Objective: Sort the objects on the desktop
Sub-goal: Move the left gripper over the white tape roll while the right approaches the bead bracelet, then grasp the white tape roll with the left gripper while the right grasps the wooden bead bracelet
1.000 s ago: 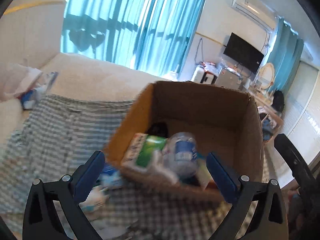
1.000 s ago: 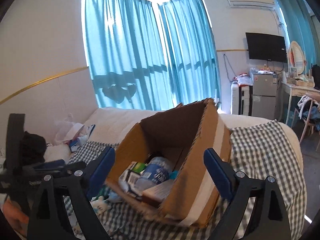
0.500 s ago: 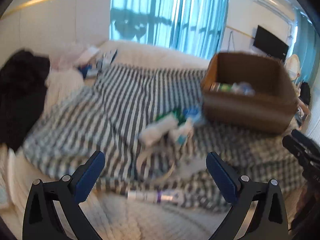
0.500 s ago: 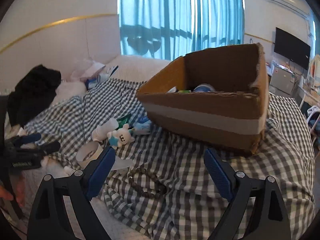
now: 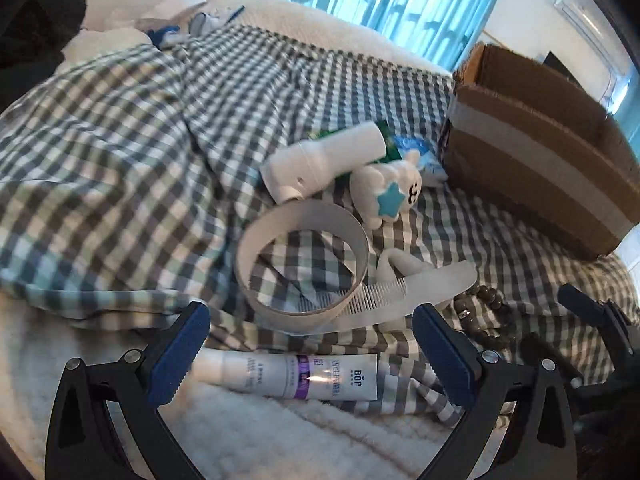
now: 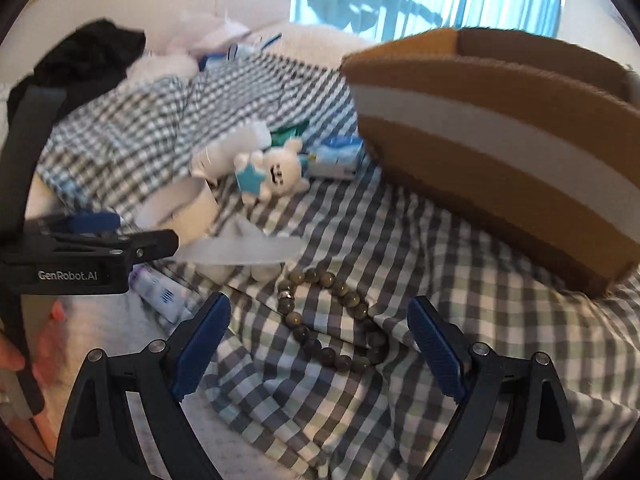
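Note:
Loose items lie on a checked blanket (image 5: 120,128). My left gripper (image 5: 310,344) is open, low over a white and purple tube (image 5: 304,374) that lies between its blue pads, untouched. Beyond it are a white ring (image 5: 256,248), a pale comb (image 5: 420,288), a white bottle (image 5: 320,160) and a white plush toy (image 5: 392,192). My right gripper (image 6: 319,320) is open over a brown bead bracelet (image 6: 304,334), with its pads apart from the beads. The plush toy (image 6: 276,172) lies further back. A taped cardboard box (image 6: 500,152) stands to the right, its contents hidden.
A blue tissue packet (image 6: 338,156) lies against the box (image 5: 540,168). Dark clothing (image 6: 88,56) and white bags (image 5: 160,4) sit at the far left of the bed. The left tool's black frame (image 6: 72,264) and a hand (image 6: 48,344) fill the right view's left edge.
Both views have swung down from the open box to the items on the blanket. The box has shifted to the right and both grippers have sunk toward the bed, still open.

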Available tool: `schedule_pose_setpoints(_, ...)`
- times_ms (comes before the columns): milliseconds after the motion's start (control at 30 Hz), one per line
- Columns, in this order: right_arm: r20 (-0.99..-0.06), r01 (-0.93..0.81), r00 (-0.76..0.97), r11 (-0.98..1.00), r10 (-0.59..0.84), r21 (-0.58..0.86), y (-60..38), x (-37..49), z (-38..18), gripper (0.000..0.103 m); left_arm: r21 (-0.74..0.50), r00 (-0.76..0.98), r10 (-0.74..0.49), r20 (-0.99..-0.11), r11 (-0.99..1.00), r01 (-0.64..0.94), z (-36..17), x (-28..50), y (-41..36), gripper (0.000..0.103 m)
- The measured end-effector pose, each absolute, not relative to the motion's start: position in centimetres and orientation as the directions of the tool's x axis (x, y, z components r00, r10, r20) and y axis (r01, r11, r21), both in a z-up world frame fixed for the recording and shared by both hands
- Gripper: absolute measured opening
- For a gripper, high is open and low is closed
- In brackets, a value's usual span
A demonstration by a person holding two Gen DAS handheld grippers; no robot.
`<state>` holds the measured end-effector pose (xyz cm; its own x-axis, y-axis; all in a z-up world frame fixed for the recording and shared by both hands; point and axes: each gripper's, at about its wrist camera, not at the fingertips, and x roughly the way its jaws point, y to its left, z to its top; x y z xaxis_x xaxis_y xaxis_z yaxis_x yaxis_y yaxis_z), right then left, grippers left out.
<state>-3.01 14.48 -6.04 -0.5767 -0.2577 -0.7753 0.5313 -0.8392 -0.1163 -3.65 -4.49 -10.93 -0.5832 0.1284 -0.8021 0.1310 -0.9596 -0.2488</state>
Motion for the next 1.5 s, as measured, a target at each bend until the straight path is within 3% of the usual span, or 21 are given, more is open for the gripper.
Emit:
schedule_pose_setpoints(733, -0.837, 0.531, -0.535, -0.815, -0.112, -0.23, 12.5, -6.9, -11.5, 0.09, -0.335, -0.514, 0.203, -0.834, -0.925, 0.179, -14.7, -7.8, -5.4, 0.103)
schedule_pose_setpoints(833, -0.85, 0.541, -0.515, -0.811, -0.108, -0.224, 12.1, -7.1, -11.7, 0.08, -0.338, -0.509, 0.208, -0.835, -0.924, 0.177, -14.6, -7.9, -5.3, 0.103)
schedule_pose_setpoints(900, -0.861, 0.541, -0.496, -0.816, -0.115, -0.203, 12.1, -7.3, -11.6, 0.067, -0.33, -0.508, 0.205, -0.836, -0.929, 0.167, -14.5, -7.8, -5.2, 0.103)
schedule_pose_setpoints(1033, -0.865, 0.525, -0.487, -0.831, -0.117, -0.183, 12.4, -7.5, -11.1, 0.051, -0.332, -0.518, 0.213, -0.829, -0.932, 0.148, -14.3, -8.1, -4.5, 0.093)
schedule_pose_setpoints(1100, -0.866, 0.517, -0.486, -0.838, -0.119, -0.175, 12.7, -7.7, -10.7, 0.036, -0.342, -0.522, 0.222, -0.824, -0.928, 0.145, -14.3, -7.8, -4.6, 0.085)
schedule_pose_setpoints(1133, -0.863, 0.504, -0.494, -0.844, -0.109, -0.182, 13.0, -7.8, -10.4, 0.022, -0.343, -0.525, 0.219, -0.822, -0.927, 0.15, -14.2, -7.5, -4.9, 0.081)
schedule_pose_setpoints(1200, -0.868, 0.495, -0.477, -0.858, -0.136, -0.138, 13.7, -8.1, -9.8, 0.012, -0.355, -0.531, 0.228, -0.816, -0.922, 0.15, -14.0, -7.2, -5.1, 0.081)
schedule_pose_setpoints(1500, -0.837, 0.474, -0.505, -0.878, -0.212, -0.064, 14.6, -7.8, -7.5, 0.012, -0.374, -0.567, 0.247, -0.786, -0.92, 0.118, -12.2, -5.6, -4.6, 0.08)
